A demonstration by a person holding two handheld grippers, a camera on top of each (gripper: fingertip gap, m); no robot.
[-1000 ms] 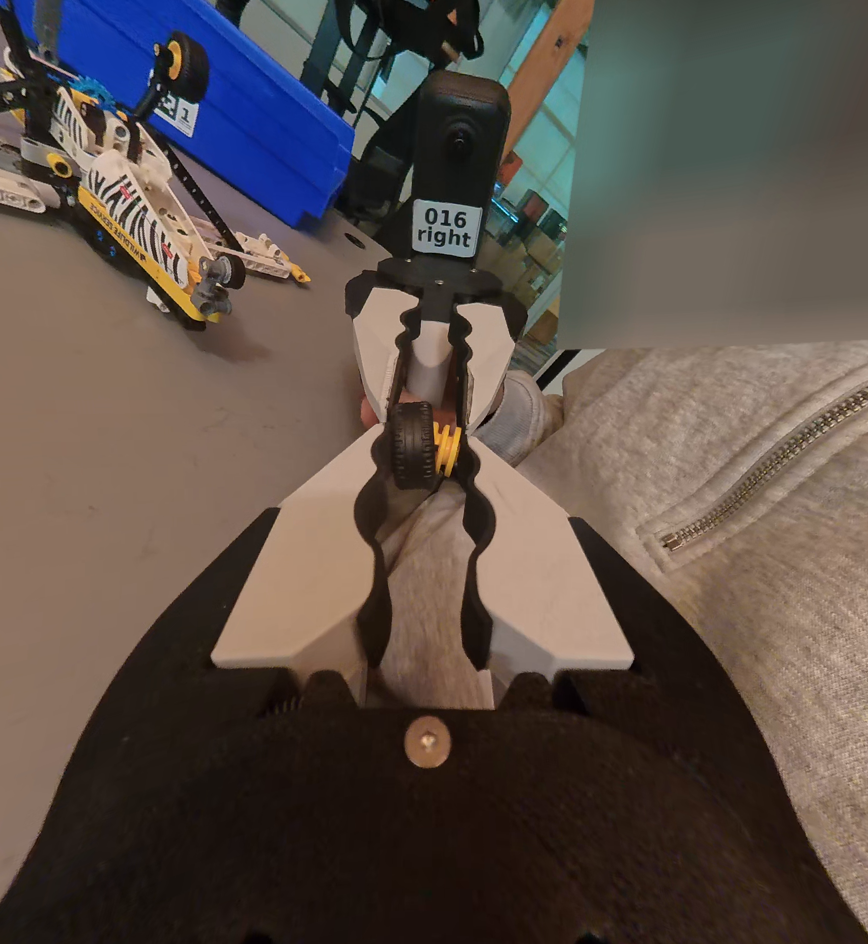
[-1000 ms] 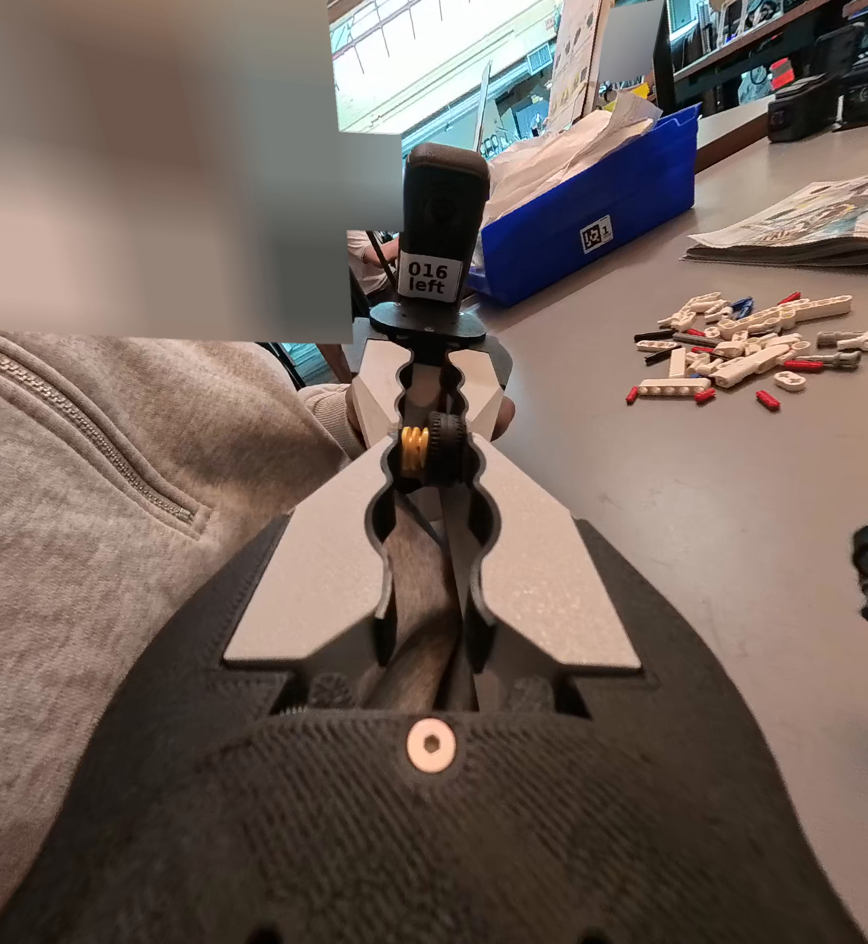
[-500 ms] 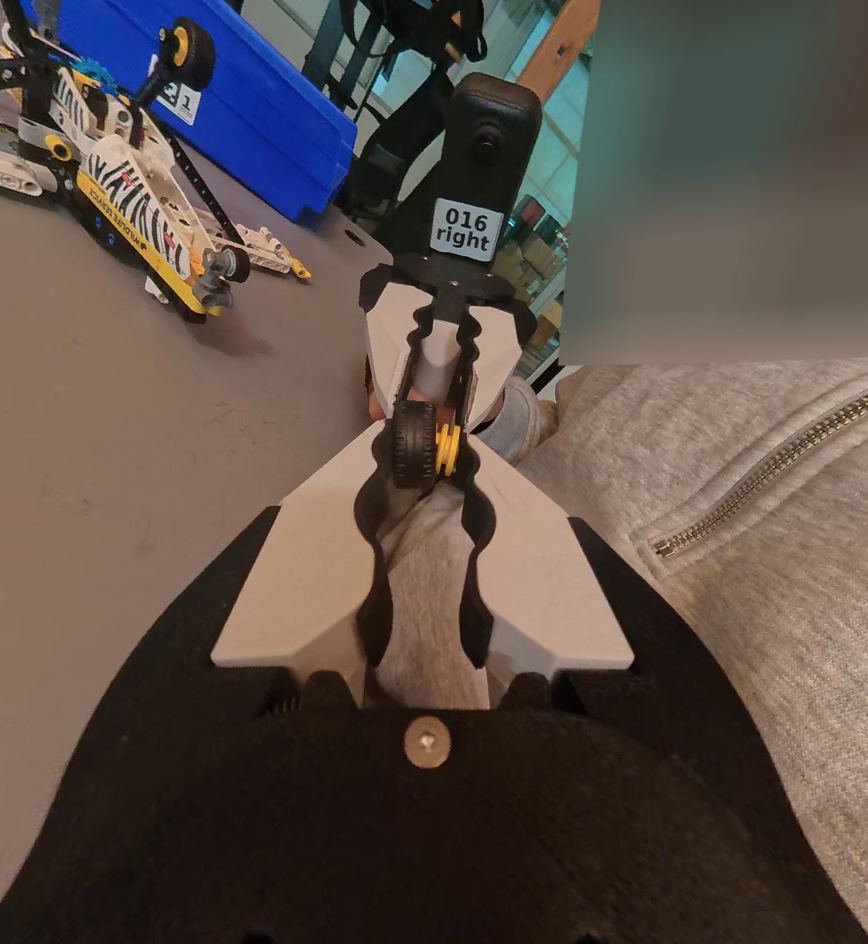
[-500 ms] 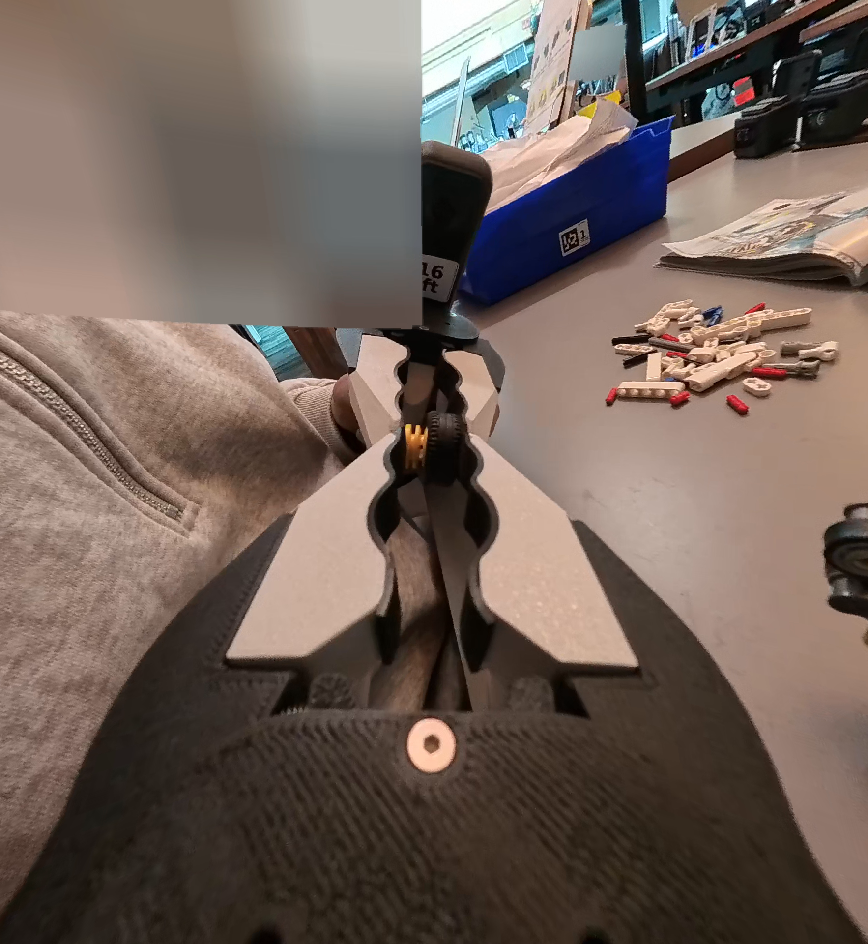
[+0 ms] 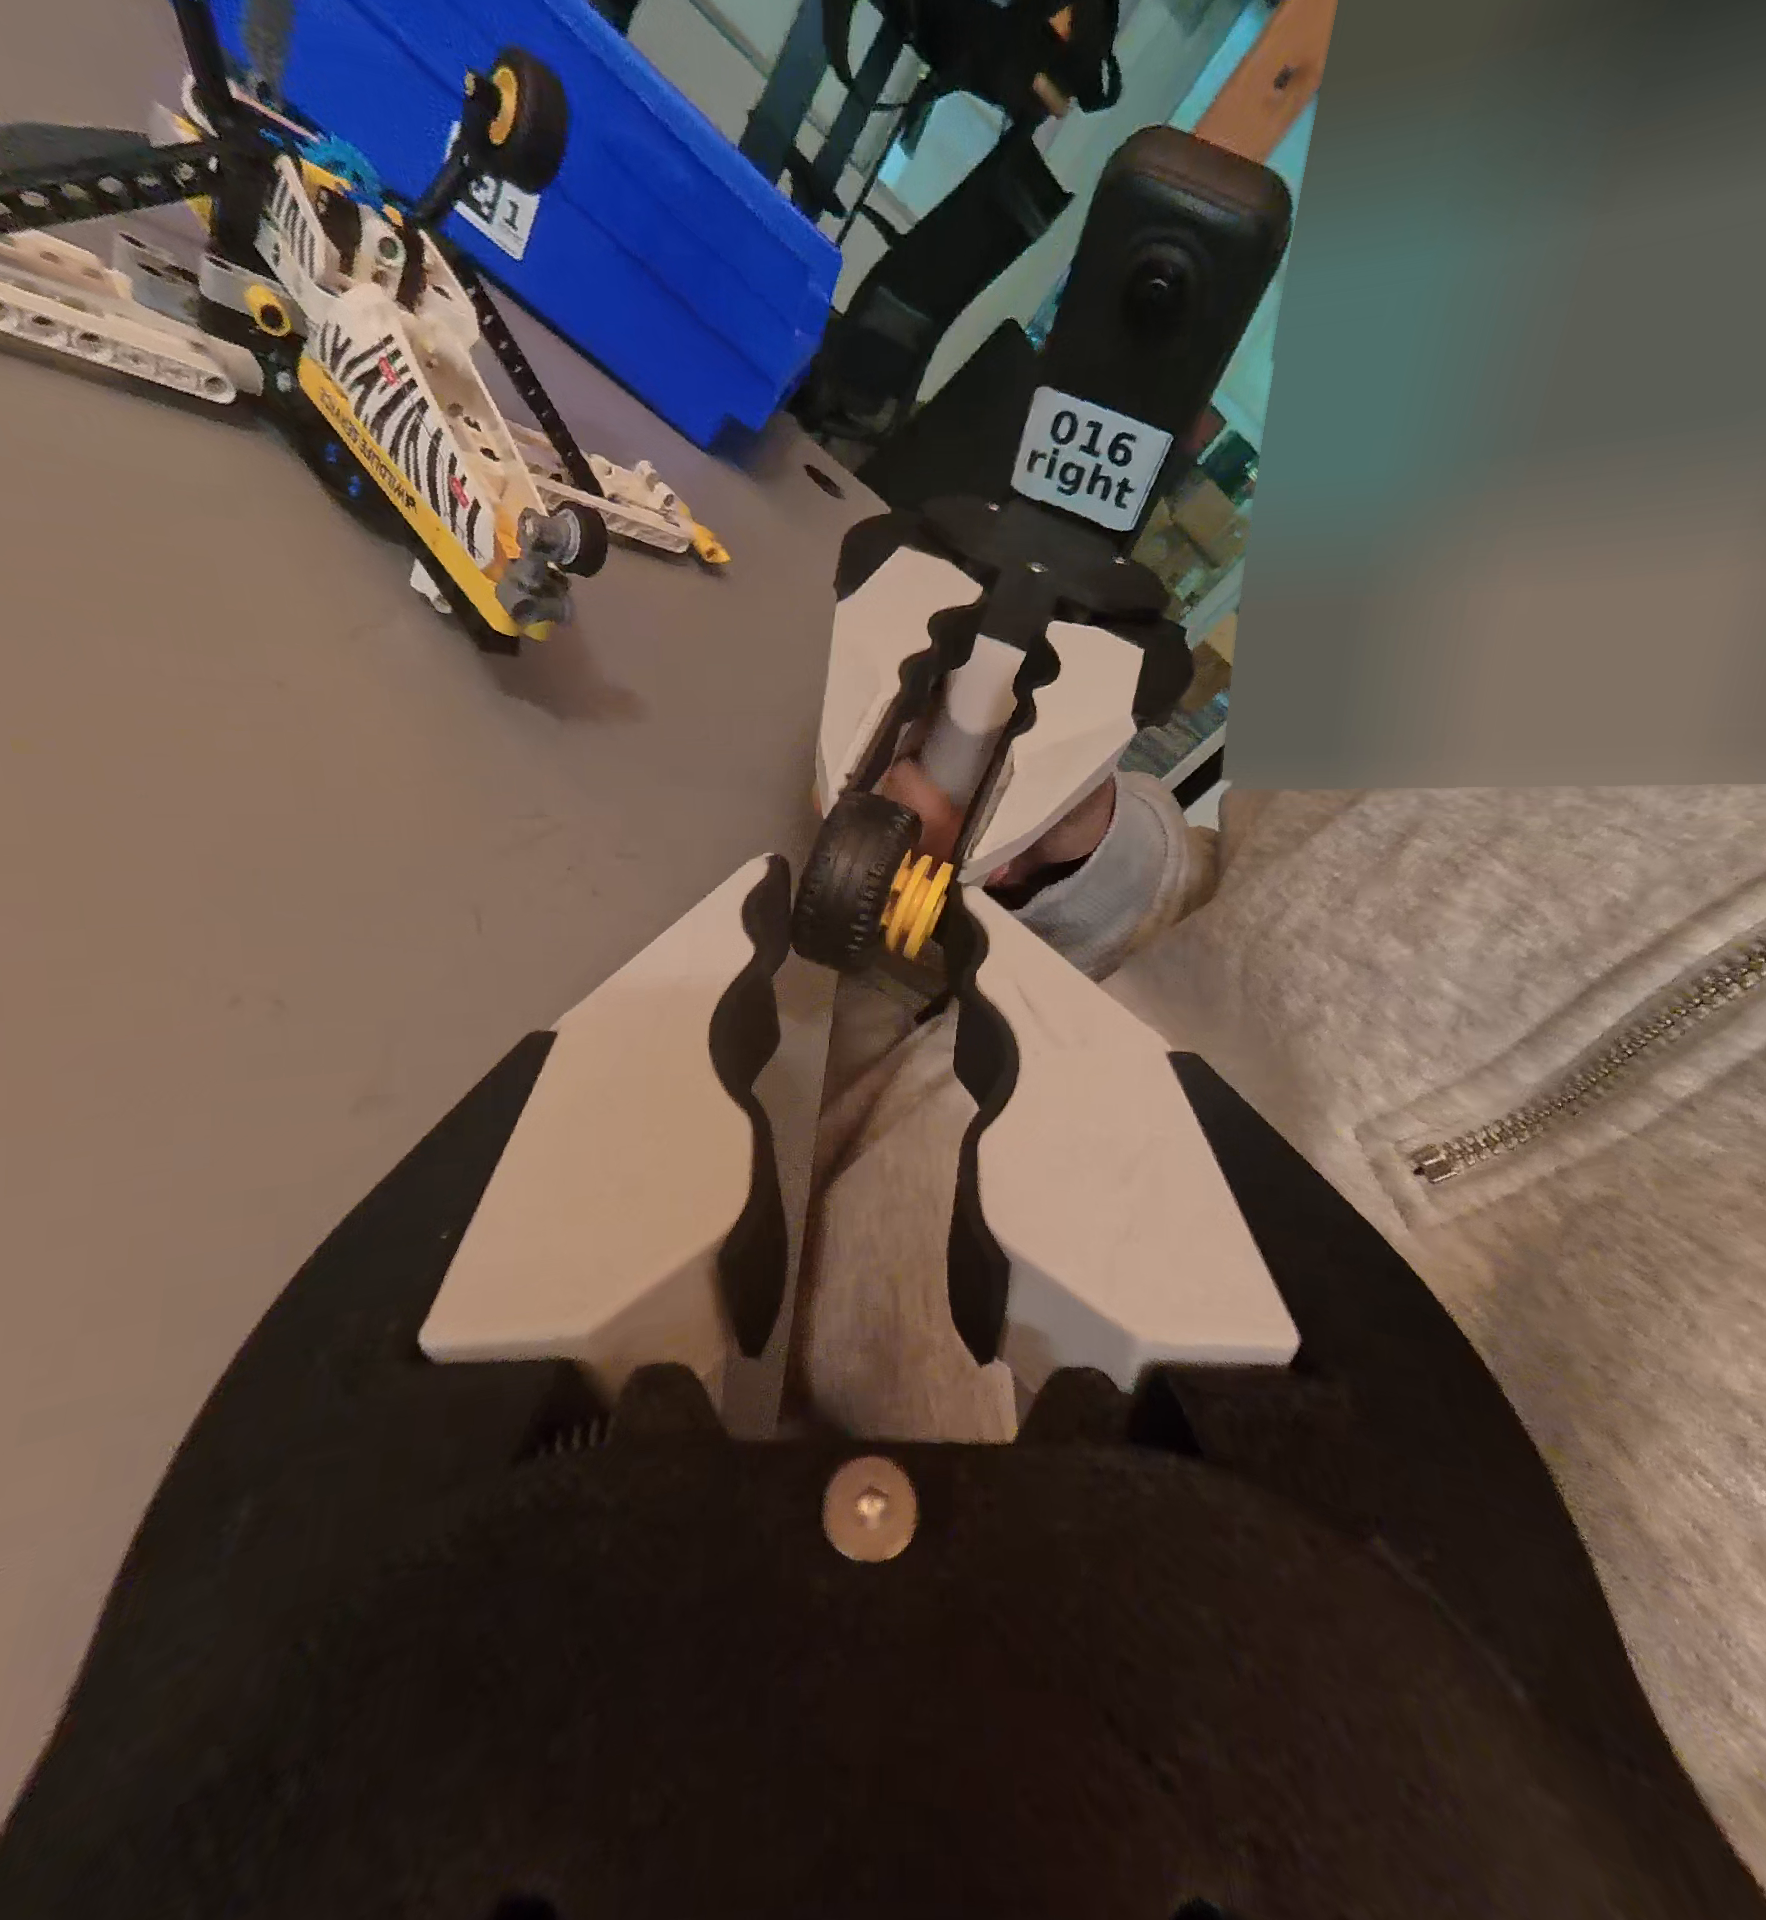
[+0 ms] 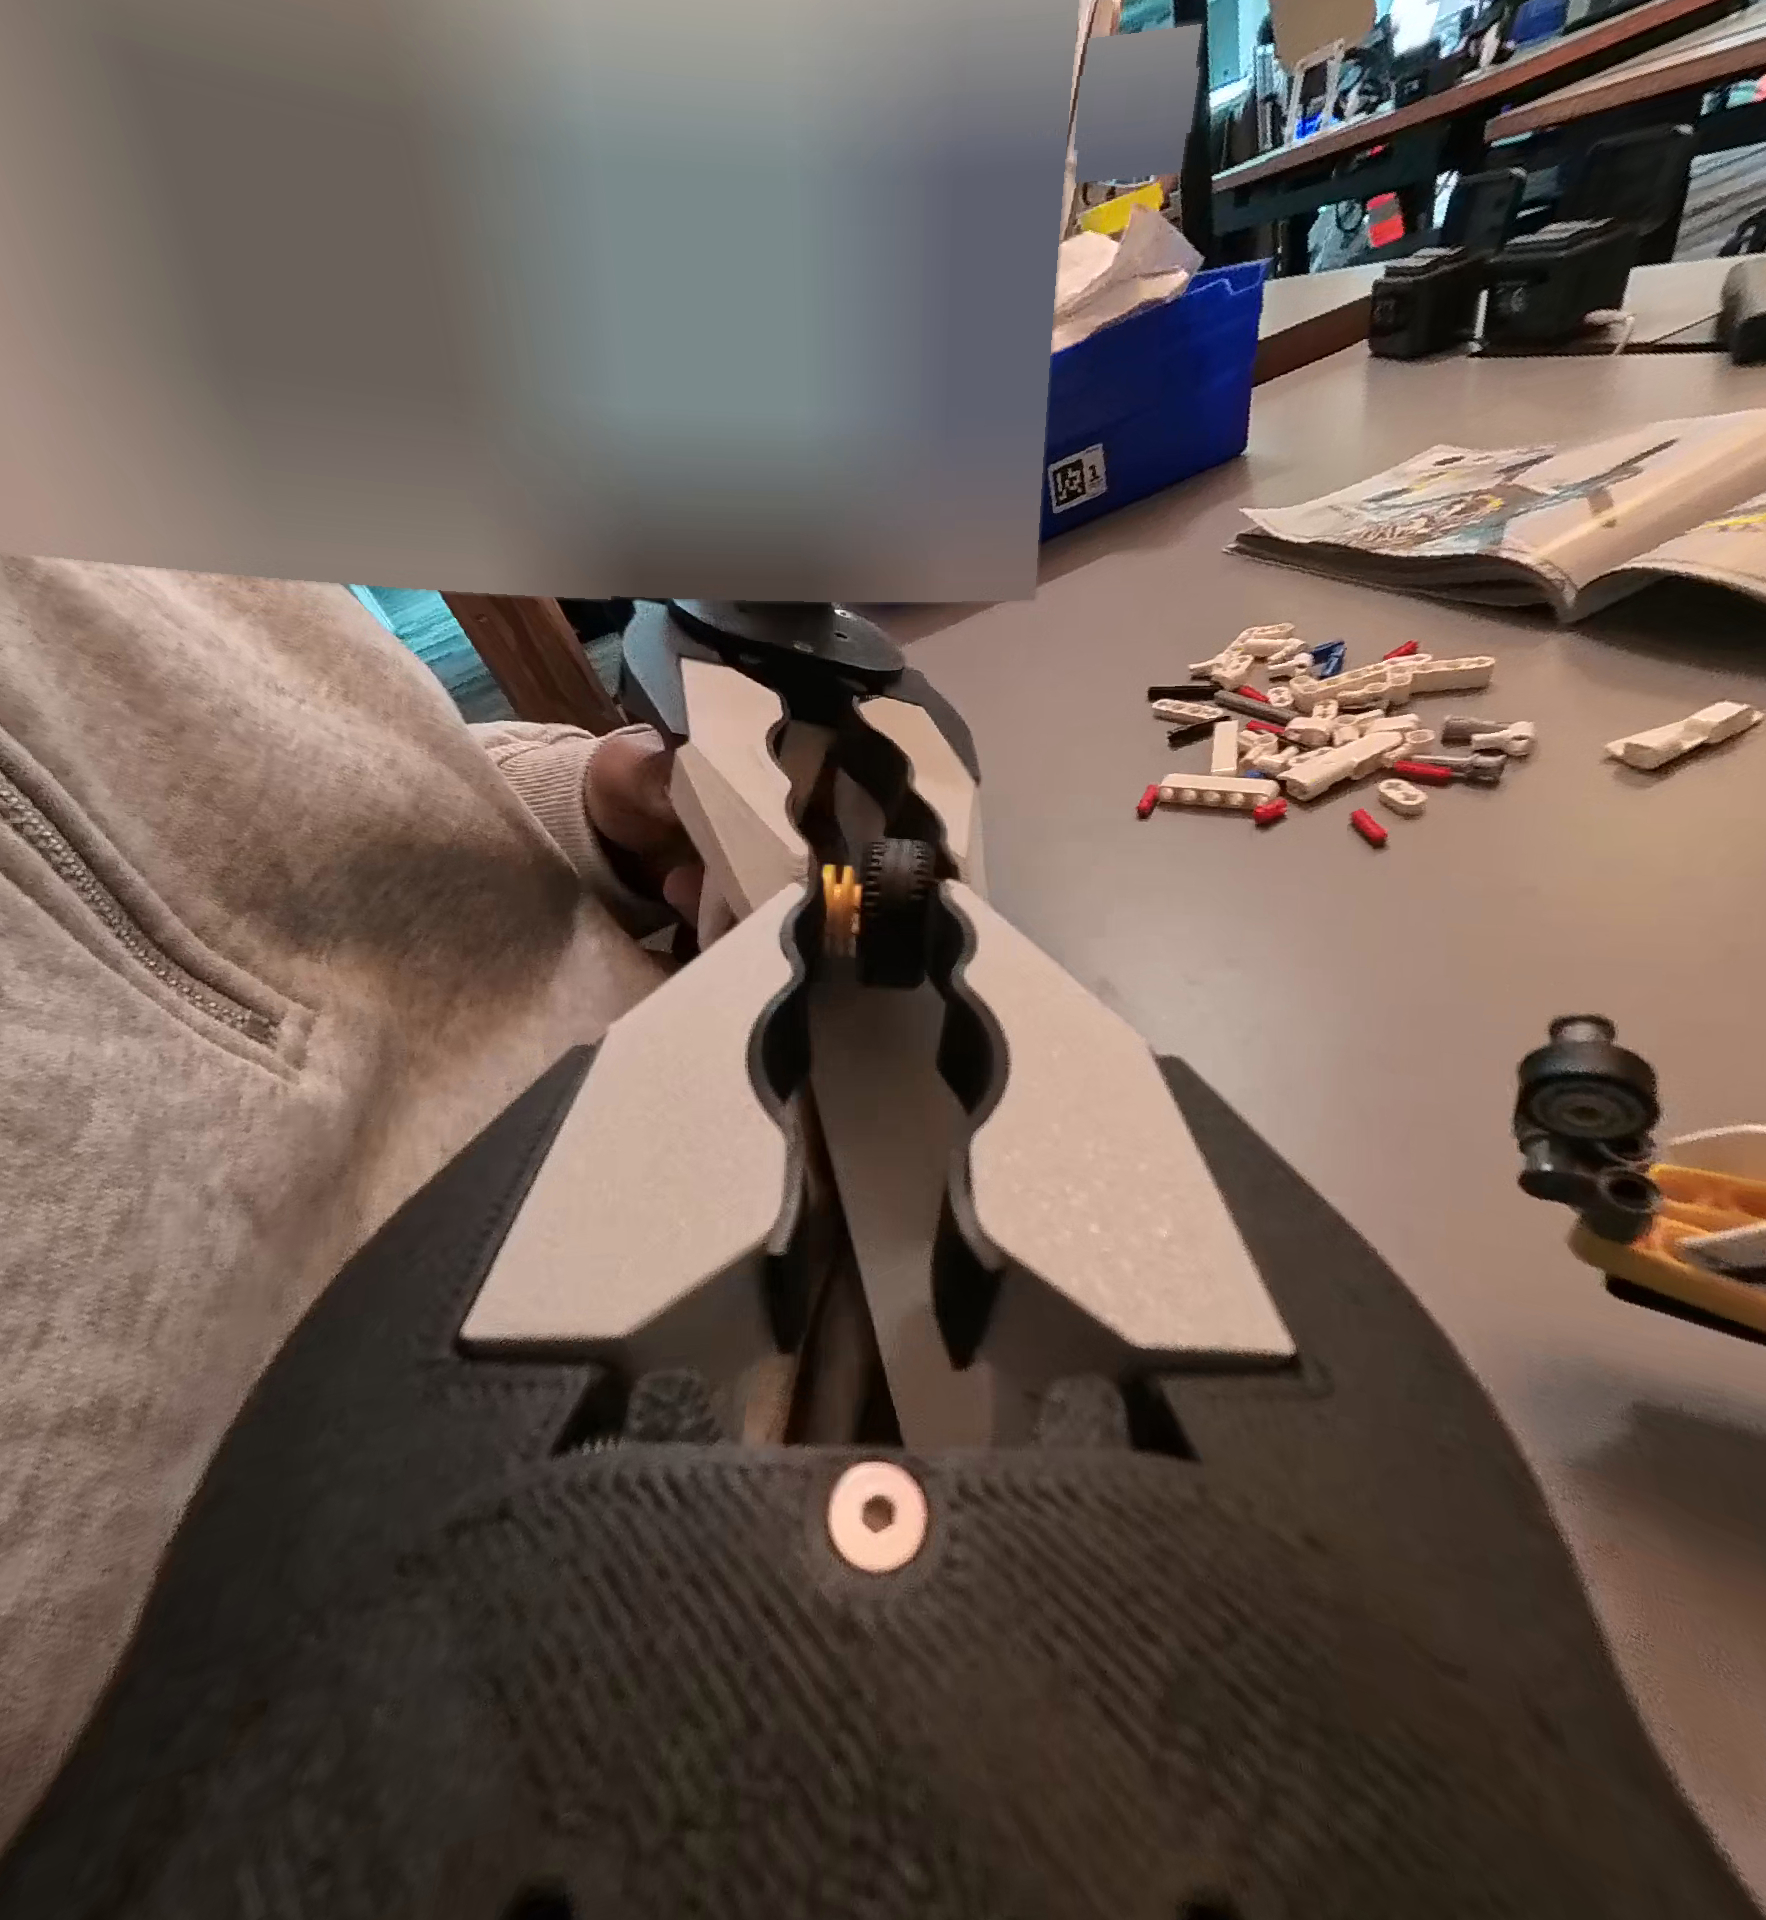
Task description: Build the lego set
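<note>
Between the two grippers, tip to tip off the table edge, sits one black tyre (image 5: 851,902) with one yellow hub (image 5: 913,908) — left gripper (image 5: 863,914) and right gripper (image 6: 874,914) both nearly closed on the pair, likely pressing them together. One model (image 5: 380,416) waits on the table (image 5: 183,831); loose pieces (image 6: 1315,727) lie well apart.

Grey tabletop (image 6: 1274,1039), blue bin (image 6: 1149,405) at its edge, cluttered shelving (image 6: 1481,104) behind, dim indoor light.
</note>
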